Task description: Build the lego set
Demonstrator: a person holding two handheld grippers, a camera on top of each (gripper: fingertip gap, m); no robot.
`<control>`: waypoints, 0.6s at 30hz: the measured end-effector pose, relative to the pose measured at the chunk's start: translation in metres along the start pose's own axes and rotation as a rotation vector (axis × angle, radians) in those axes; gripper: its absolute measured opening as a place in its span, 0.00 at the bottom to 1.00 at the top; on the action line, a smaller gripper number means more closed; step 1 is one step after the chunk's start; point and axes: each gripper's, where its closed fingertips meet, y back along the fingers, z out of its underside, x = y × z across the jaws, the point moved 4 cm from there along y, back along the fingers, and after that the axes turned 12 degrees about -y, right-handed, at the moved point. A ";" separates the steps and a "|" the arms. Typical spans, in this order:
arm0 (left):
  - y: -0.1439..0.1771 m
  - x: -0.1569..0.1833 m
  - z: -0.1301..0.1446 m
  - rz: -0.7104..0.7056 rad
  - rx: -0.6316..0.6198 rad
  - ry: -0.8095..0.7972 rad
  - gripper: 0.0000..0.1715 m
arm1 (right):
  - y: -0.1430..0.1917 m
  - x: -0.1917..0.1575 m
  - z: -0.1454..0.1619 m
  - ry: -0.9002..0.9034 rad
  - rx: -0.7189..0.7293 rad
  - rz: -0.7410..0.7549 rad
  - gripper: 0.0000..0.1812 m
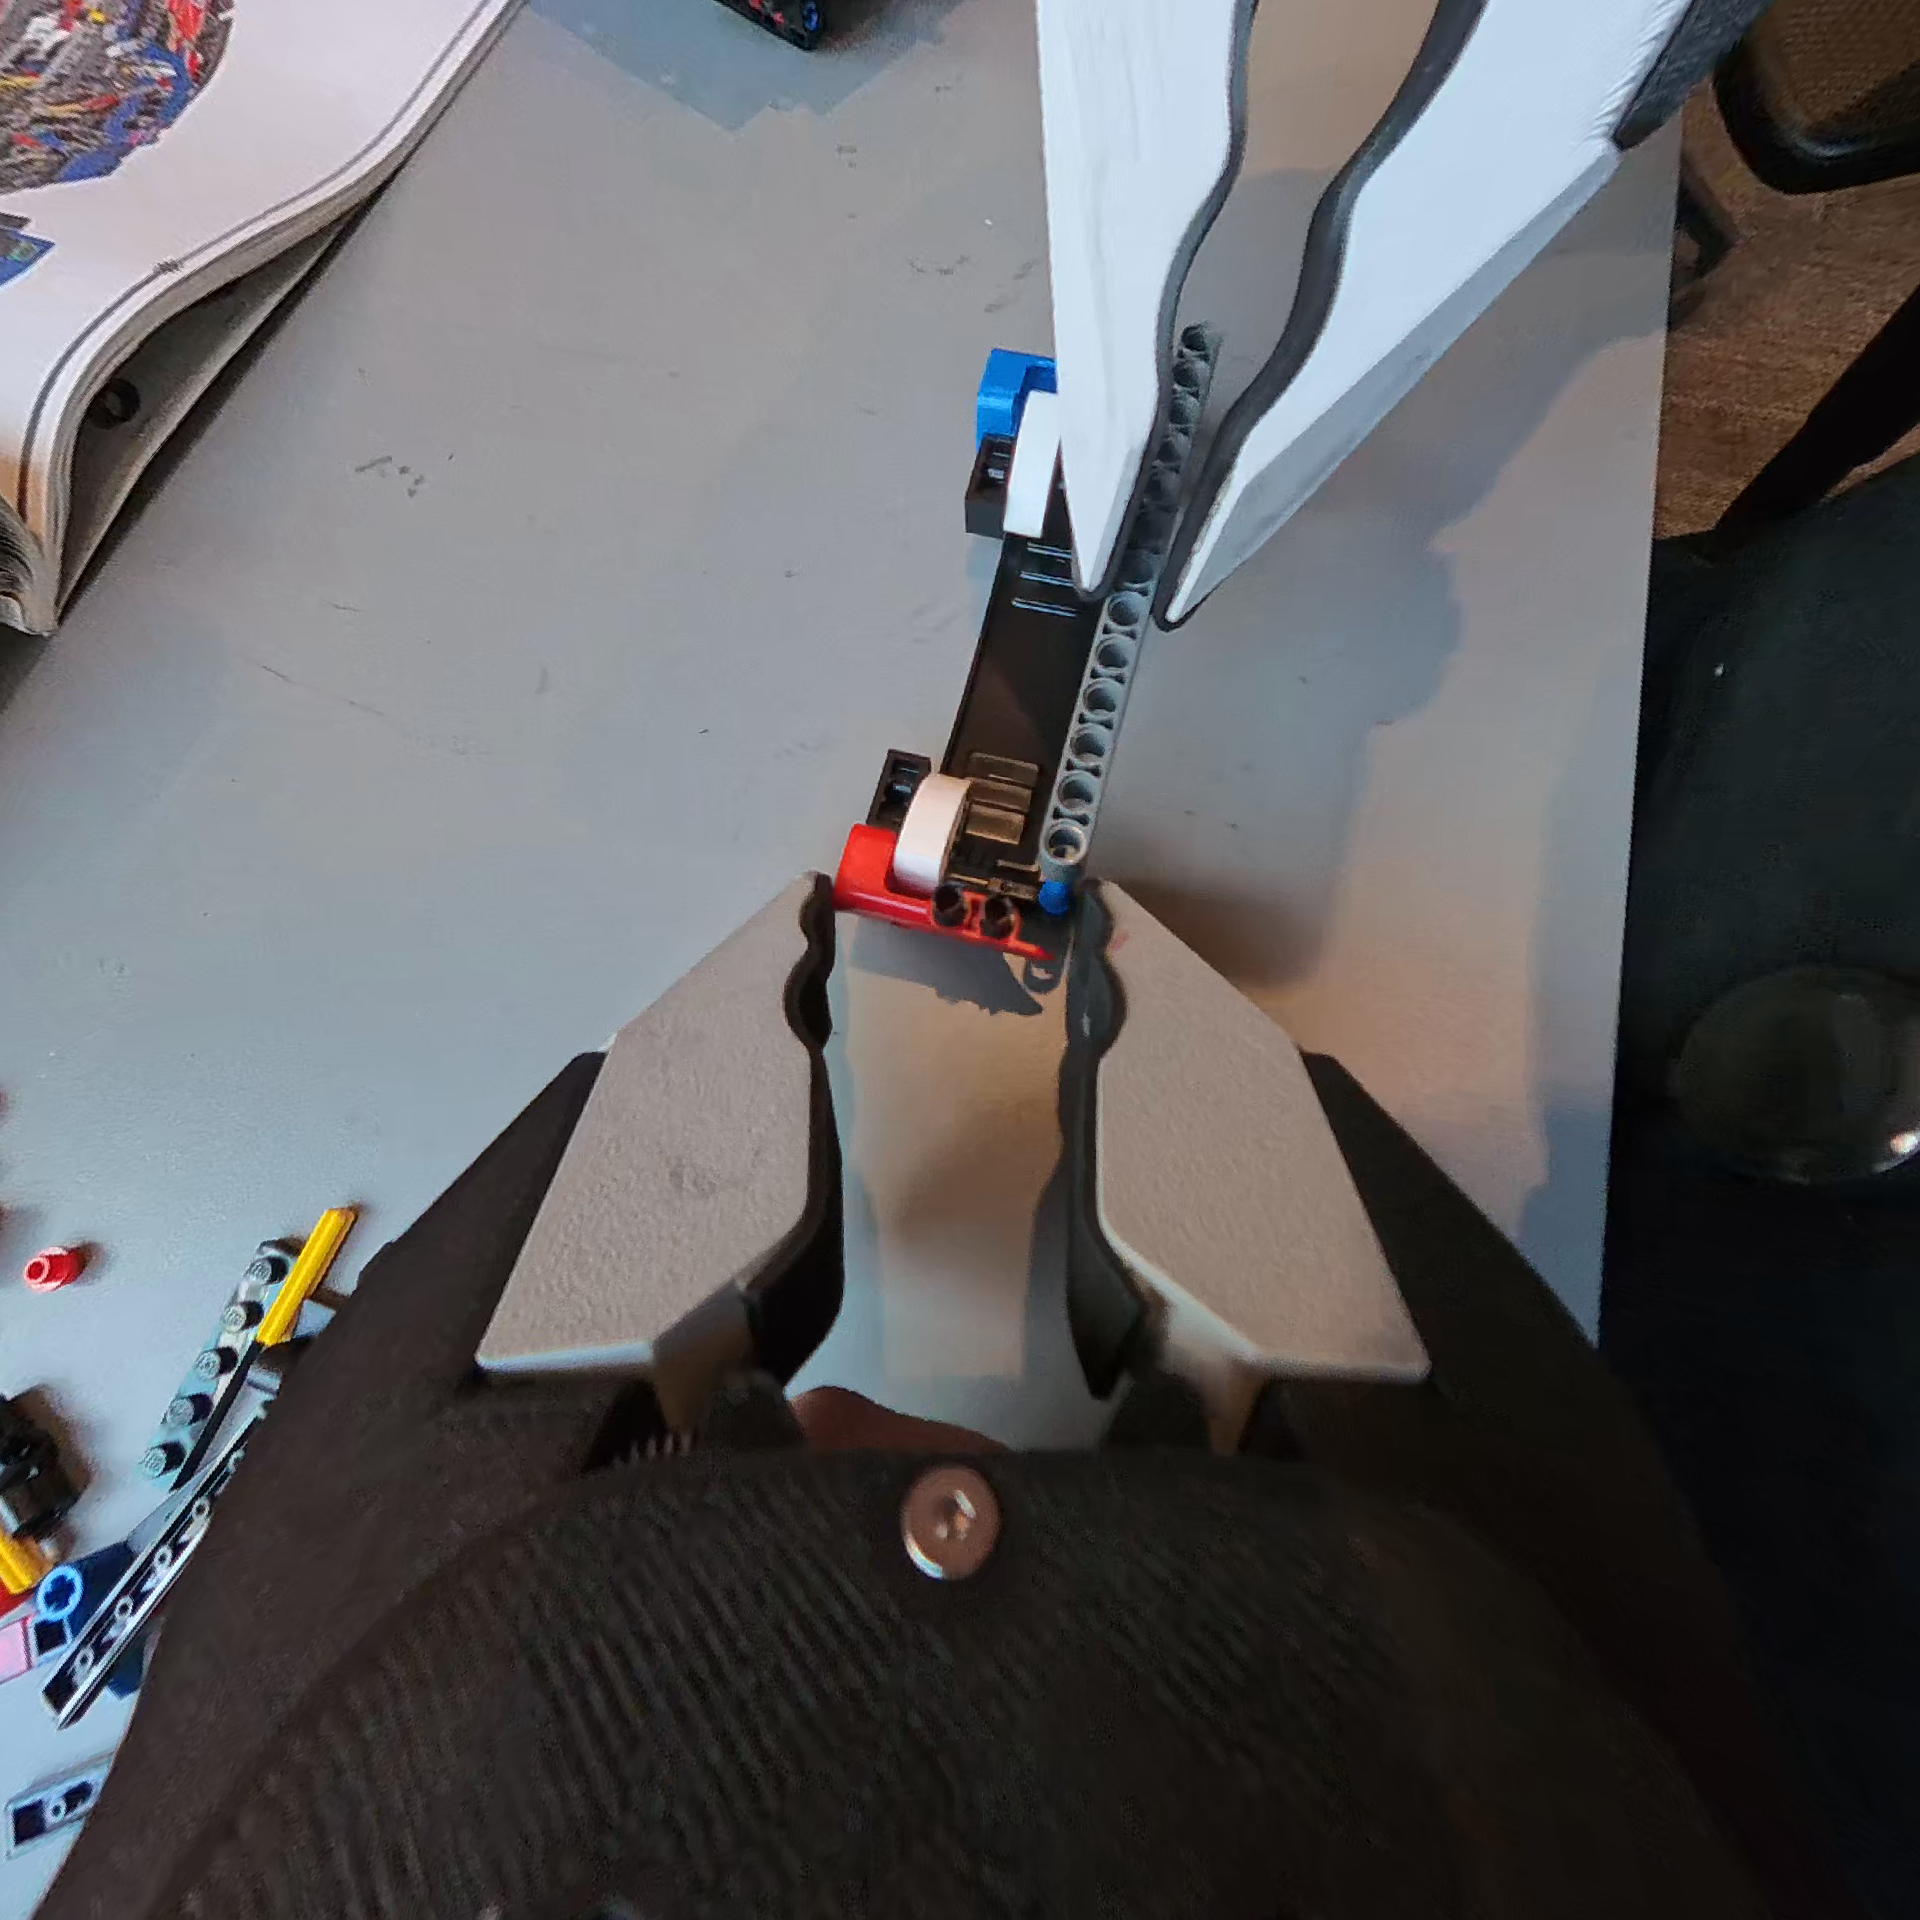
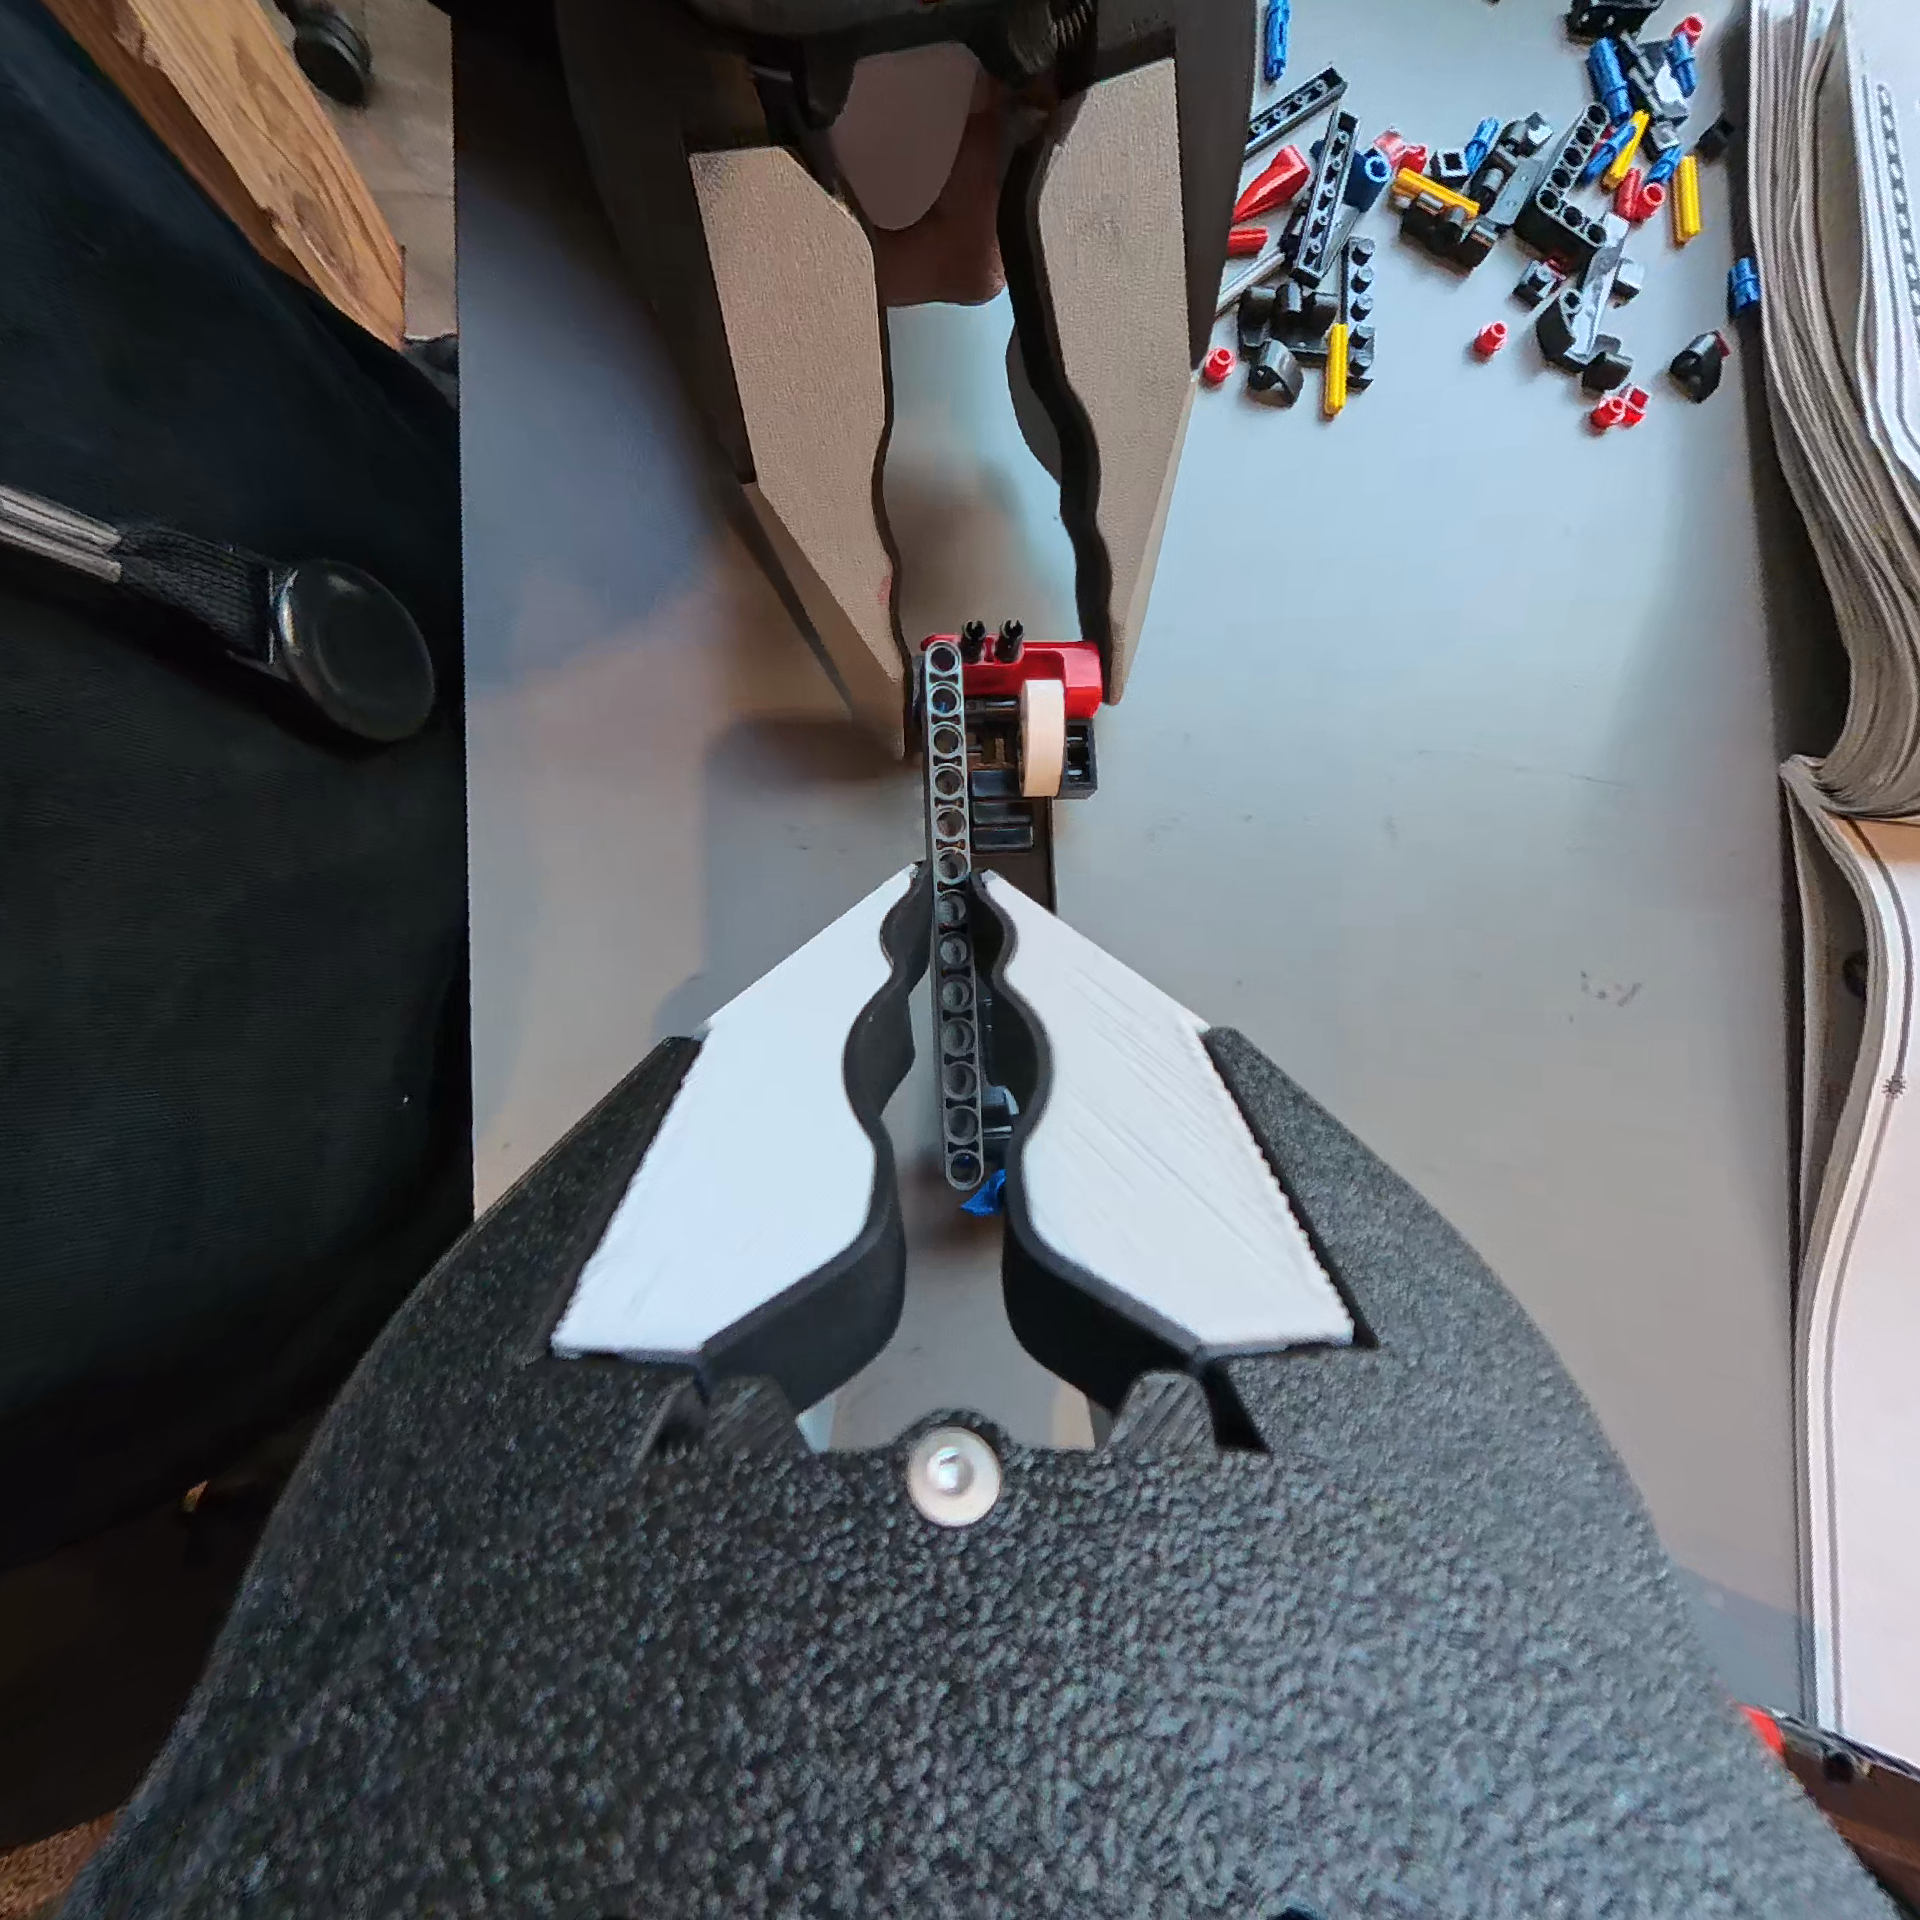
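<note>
Pinching the long grey holed beam (image 2: 956,935) between its white fingers, the right gripper (image 2: 951,883) seats it along the black chassis (image 1: 1023,675) on the grey table (image 1: 520,727) — the left gripper (image 1: 951,904), jaws spread, brackets the red end (image 1: 883,878). Next, I judge: press onto the blue pin (image 1: 1055,896).

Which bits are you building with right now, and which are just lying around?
In use:
- grey holed beam, pinched by right gripper
- black-and-red assembly, between left gripper's tips

Lying about:
- loose brick pile
- instruction booklets
</note>
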 end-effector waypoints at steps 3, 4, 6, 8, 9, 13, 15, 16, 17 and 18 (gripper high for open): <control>-0.001 0.001 0.000 0.001 -0.005 -0.007 0.25 | -0.001 -0.001 0.000 0.018 -0.006 0.003 0.04; -0.001 0.001 0.000 0.003 -0.004 -0.006 0.25 | -0.001 -0.001 0.000 0.018 -0.007 0.007 0.04; -0.001 0.001 0.000 0.003 -0.005 -0.004 0.25 | -0.001 0.000 0.000 0.014 -0.008 0.009 0.04; -0.001 0.001 0.000 0.004 -0.005 -0.003 0.25 | -0.001 -0.001 0.000 0.017 -0.011 0.012 0.04; -0.001 0.001 0.000 0.005 -0.005 -0.002 0.25 | -0.001 -0.001 0.000 0.023 -0.014 0.015 0.04; -0.001 0.001 0.000 0.013 -0.004 0.000 0.25 | -0.001 -0.002 0.001 0.029 -0.023 0.020 0.04; -0.001 0.001 0.000 0.013 -0.004 -0.001 0.24 | -0.001 -0.002 0.001 0.027 -0.025 0.022 0.04; -0.001 0.001 0.000 0.012 -0.004 -0.002 0.25 | -0.001 -0.002 0.001 0.028 -0.026 0.023 0.04; -0.001 0.001 0.000 0.012 -0.004 -0.001 0.25 | -0.002 -0.002 0.001 0.031 -0.028 0.024 0.04; -0.001 0.001 0.000 0.013 -0.004 -0.001 0.25 | -0.002 -0.002 0.001 0.034 -0.030 0.024 0.04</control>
